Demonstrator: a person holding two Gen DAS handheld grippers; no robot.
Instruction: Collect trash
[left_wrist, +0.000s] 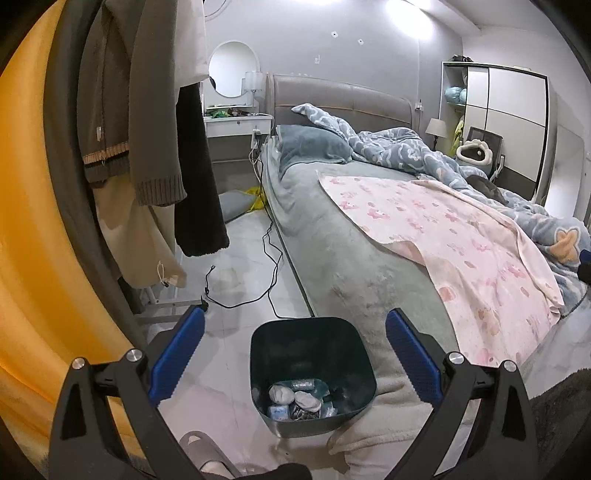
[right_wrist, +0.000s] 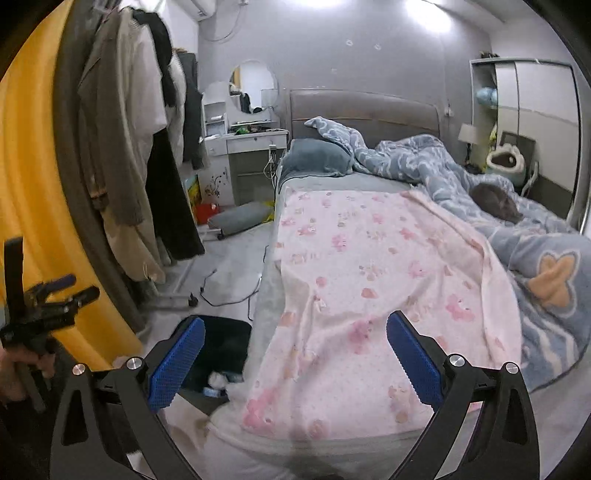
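Observation:
A dark green trash bin (left_wrist: 314, 373) stands on the floor beside the bed, holding crumpled white tissues (left_wrist: 295, 397) and small wrappers. My left gripper (left_wrist: 295, 350) hovers above and in front of the bin, open, nothing between its blue pads (left_wrist: 175, 362). In the right wrist view the same bin (right_wrist: 221, 354) shows at lower left, partly hidden by the bed's corner. My right gripper (right_wrist: 295, 354) is open and empty over the pink blanket (right_wrist: 369, 277). At the far left of that view a hand holds the other gripper (right_wrist: 48, 299).
A grey bed (left_wrist: 332, 251) with a blue quilt (left_wrist: 424, 155) fills the right. Hanging clothes (left_wrist: 147, 129) and a yellow curtain (left_wrist: 29, 240) line the left. A black cable (left_wrist: 266, 266) trails over the floor. A white dresser (left_wrist: 236, 125) stands at the back. A slipper (left_wrist: 203, 454) is near.

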